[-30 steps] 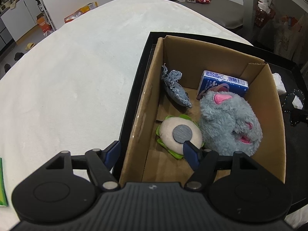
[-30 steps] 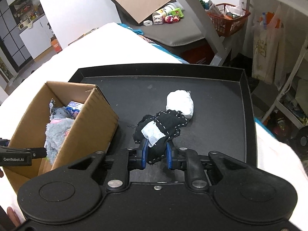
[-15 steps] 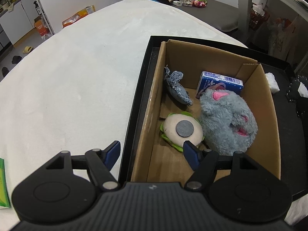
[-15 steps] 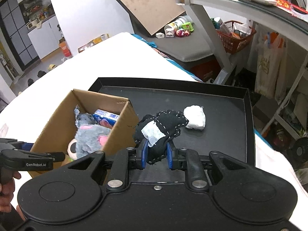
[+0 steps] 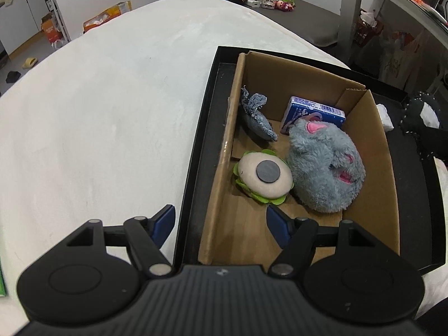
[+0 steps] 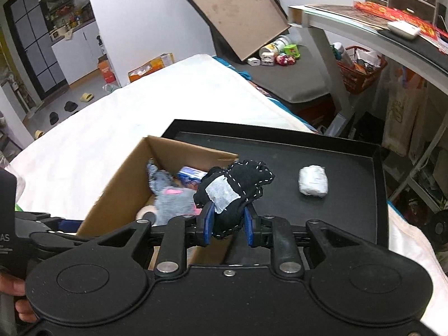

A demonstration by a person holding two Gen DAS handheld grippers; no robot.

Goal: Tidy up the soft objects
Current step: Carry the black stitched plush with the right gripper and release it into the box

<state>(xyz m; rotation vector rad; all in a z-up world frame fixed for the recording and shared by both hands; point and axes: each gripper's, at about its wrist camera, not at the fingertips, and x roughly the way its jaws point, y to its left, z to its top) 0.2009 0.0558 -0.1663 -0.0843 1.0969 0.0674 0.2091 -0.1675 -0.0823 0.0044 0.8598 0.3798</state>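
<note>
My right gripper (image 6: 227, 224) is shut on a black cloth toy (image 6: 238, 190) with white stitching and a white label, held in the air above the right wall of the cardboard box (image 6: 117, 184). The toy also shows at the right edge of the left wrist view (image 5: 425, 120). The box (image 5: 383, 173) stands on a black tray (image 5: 196, 145) and holds a grey plush (image 5: 324, 165), a beige and green plush (image 5: 266, 176), a denim piece (image 5: 257, 114) and a blue carton (image 5: 313, 112). My left gripper (image 5: 221, 226) is open and empty, straddling the box's left wall.
A white wrapped bundle (image 6: 313, 180) lies on the tray (image 6: 350, 224) to the right of the box. The tray sits on a white bed cover (image 5: 98, 112). A desk (image 6: 364, 28) and a red basket (image 6: 361, 67) stand beyond the bed.
My right gripper has lifted the black toy off the tray and carried it left, over the box's right wall. The left gripper has pulled back a little and stayed open.
</note>
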